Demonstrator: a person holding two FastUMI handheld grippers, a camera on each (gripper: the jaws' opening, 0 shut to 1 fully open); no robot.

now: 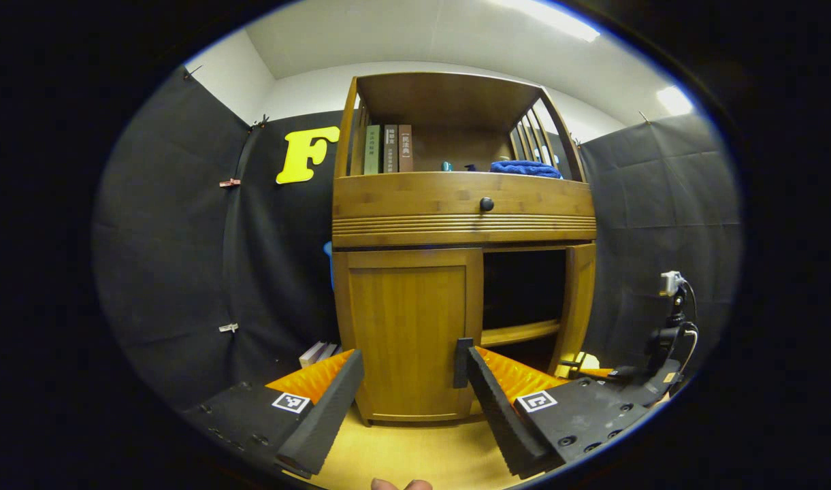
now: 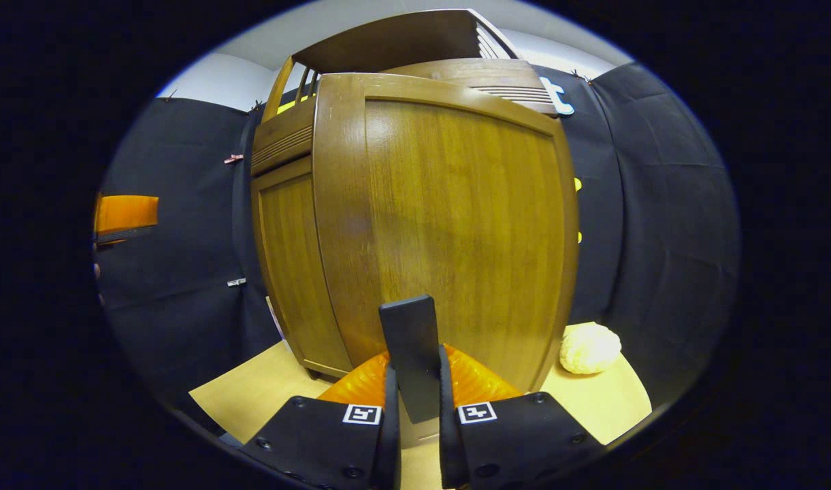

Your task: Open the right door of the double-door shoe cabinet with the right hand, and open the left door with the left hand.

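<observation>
Your right gripper (image 2: 413,401): two fingers closed together on one dark handle (image 2: 413,354) of the right door (image 2: 449,231), both pressing on it; that door is swung out from the shoe cabinet (image 1: 456,218) and stands edge-on at the cabinet's right side in the left gripper view (image 1: 574,306). Your left gripper (image 1: 405,395): two fingers spread wide, holding nothing, set either side of the left door (image 1: 410,333), which lies flush with the cabinet front; its one dark handle (image 1: 463,363) sits at the door's inner edge, just beside the gripper's right-hand finger (image 1: 497,415). Behind the opened door: one dark compartment with one shelf board (image 1: 520,333). Above the doors: one drawer front with one round black knob (image 1: 486,203). On the cabinet's open top shelf: three upright books (image 1: 388,148) at its left end, one folded blue cloth (image 1: 524,167) at its right end. On the floor right of the cabinet: one pale, knobbly ball (image 2: 589,348).
</observation>
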